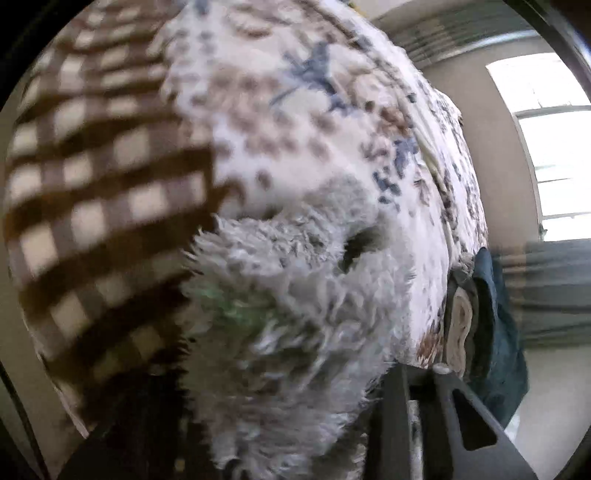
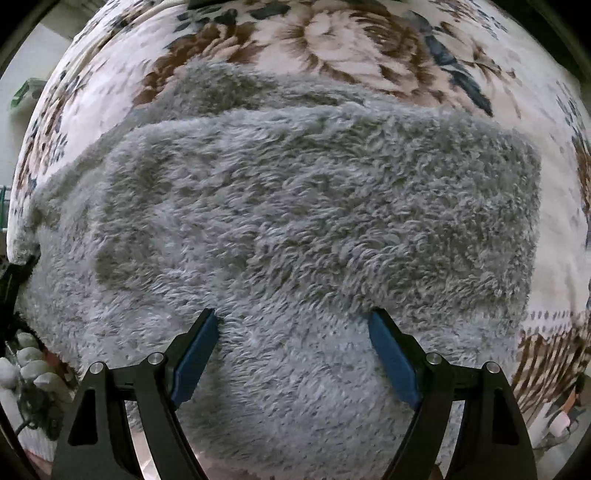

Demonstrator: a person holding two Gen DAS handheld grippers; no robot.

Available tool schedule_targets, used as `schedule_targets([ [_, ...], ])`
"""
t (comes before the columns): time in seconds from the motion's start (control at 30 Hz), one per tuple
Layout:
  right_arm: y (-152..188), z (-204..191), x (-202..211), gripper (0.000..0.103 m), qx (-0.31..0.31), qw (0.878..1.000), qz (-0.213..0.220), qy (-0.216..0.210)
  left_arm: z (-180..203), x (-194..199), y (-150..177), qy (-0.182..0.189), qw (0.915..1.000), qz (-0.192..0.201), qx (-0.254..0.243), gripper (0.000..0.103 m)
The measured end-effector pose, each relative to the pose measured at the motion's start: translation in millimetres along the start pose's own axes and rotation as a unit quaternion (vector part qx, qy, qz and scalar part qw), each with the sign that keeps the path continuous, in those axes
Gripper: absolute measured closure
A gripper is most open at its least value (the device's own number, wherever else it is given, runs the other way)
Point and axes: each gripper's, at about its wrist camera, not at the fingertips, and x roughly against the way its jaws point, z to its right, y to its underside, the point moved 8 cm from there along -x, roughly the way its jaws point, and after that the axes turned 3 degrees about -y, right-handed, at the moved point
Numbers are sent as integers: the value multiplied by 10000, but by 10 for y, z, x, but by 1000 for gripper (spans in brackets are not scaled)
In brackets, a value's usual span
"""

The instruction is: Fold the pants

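Right wrist: right gripper (image 2: pixel 291 317) wide open, empty, touching grey fleece pants (image 2: pixel 295 206)
Pants axis: crosswise ahead, on floral bedspread (image 2: pixel 332 33)
Left gripper (image 1: pixel 314 369): closure unclear, fleece bunched against it

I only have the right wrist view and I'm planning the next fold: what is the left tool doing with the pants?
Observer: The left tool has the grey fleece pants bunched right up against its camera. Only one finger shows, so I cannot tell whether it grips.
Operator: Anything at the bed edge on that side?
Observer: A dark teal cloth hangs beside the floral bedspread.
Operator: What's beyond it?
Observer: A bright window in the far wall.
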Motion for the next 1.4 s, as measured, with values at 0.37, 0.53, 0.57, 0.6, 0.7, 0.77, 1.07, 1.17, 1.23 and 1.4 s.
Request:
schedule_targets([
  [0.37, 96, 437, 26, 18, -606, 9970, 72, -486, 1550, 1011, 708, 646, 9698, 556, -2287, 83],
  [0.53, 177, 777, 159, 18, -1026, 9904, 159, -913, 2476, 1055, 1834, 1194, 9307, -156, -3454, 83],
  [0.57, 210, 895, 220, 18, -1103, 9894, 218, -919, 2568, 1011, 2031, 1212, 9232, -310, -3633, 83],
  [0.6, 247, 1026, 282, 18, -1176, 9885, 275, -907, 2664, 924, 2294, 1199, 9136, -511, -3852, 83],
  [0.7, 389, 1540, 462, 18, -1412, 9869, 405, -665, 2775, 546, 3096, 944, 8838, -1120, -4443, 83],
  [0.77, 514, 1934, 527, 18, -1585, 9858, 408, -378, 2748, 313, 3479, 715, 8675, -1339, -4738, 83],
  [1.07, 961, 3318, 668, 18, -2175, 9748, 435, 246, 2425, -494, 4307, -948, 7947, -1391, -5832, 66],
  [1.17, 1025, 3553, 749, 18, -2258, 9726, 530, 186, 2515, -388, 4462, -970, 7838, -1418, -5968, 10],
  [1.23, 1052, 3723, 838, 18, -2350, 9702, 590, 23, 2594, -272, 4603, -802, 7731, -1450, -6122, 4],
  [1.4, 1010, 3816, 1112, 18, -2351, 9668, 808, -594, 2743, 87, 4828, -499, 7517, -1524, -6397, 4],
])
